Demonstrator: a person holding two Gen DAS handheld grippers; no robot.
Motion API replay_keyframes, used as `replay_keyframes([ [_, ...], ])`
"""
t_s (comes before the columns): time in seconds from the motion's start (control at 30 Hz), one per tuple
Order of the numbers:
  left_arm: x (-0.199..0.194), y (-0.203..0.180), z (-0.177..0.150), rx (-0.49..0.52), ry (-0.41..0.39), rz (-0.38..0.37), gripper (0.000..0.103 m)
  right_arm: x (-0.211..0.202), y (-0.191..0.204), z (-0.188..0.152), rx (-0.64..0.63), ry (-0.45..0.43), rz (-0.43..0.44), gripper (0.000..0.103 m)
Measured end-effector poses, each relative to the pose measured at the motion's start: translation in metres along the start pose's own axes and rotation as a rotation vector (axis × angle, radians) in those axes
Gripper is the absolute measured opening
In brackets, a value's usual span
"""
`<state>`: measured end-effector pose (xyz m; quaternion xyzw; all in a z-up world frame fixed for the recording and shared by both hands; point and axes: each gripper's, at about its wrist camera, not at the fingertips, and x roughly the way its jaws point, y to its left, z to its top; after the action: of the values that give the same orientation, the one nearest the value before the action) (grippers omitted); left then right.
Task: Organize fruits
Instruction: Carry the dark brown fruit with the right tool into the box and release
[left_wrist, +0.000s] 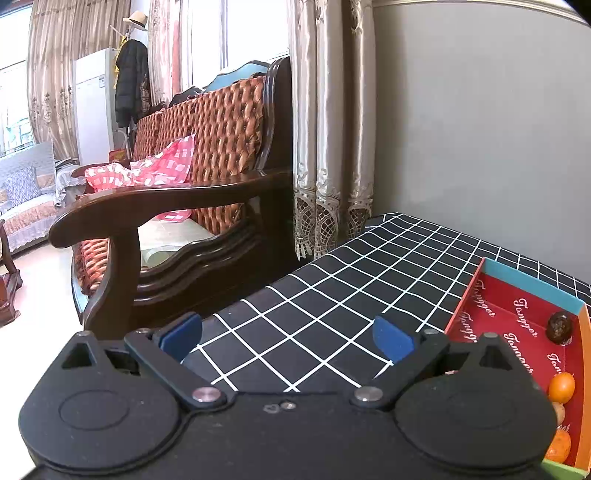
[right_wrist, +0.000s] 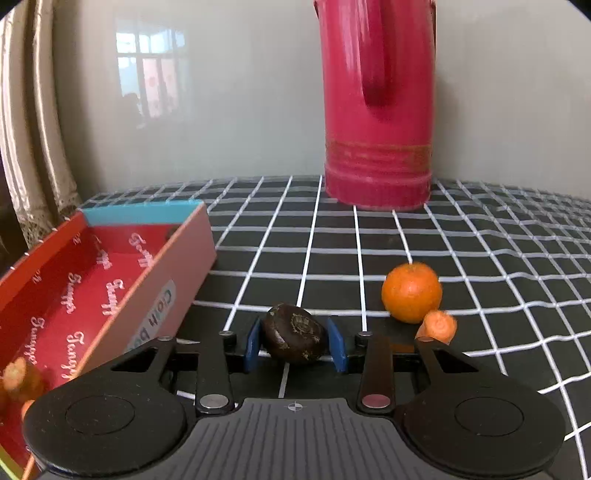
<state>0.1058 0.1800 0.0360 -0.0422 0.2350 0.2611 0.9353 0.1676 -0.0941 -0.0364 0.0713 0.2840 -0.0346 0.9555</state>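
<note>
1. Your right gripper: matt black plastic body, blue pads that look rubbery, shiny metal pivot pins.
2. Dark fruit between those pads: dull, rough, flaky skin.
3. Orange: finely dimpled, faintly glossy peel.
4. Tablecloth: matt black cloth with a white grid.
5. Box: smooth printed cardboard.
6. Far red jug: glossy, ribbed base.
7. Left, sofa frame: polished dark wood.

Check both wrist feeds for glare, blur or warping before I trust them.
Left wrist view: the windows are blown out, and the checked tablecloth grid bows from fisheye. Right wrist view: a window reflection glares on the wall, the red jug looks soft, and the dark fruit between the pads is sharp.
</note>
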Motion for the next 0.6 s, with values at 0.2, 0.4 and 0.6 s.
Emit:
replay_keyframes([
  [0.2, 0.0, 0.003, 0.0, -0.012, 0.004, 0.007, 0.093, -0.022, -0.002, 0.006, 0.031, -0.081, 0.076, 0.039],
  [0.4, -0.001, 0.003, 0.0, -0.013, 0.008, 0.009, 0.093, -0.05, 0.016, 0.013, -0.011, -0.161, 0.197, 0.039],
  [0.6, -0.001, 0.002, -0.001, -0.005, 0.004, 0.015, 0.093, -0.06, 0.06, 0.004, -0.15, -0.143, 0.331, 0.039],
])
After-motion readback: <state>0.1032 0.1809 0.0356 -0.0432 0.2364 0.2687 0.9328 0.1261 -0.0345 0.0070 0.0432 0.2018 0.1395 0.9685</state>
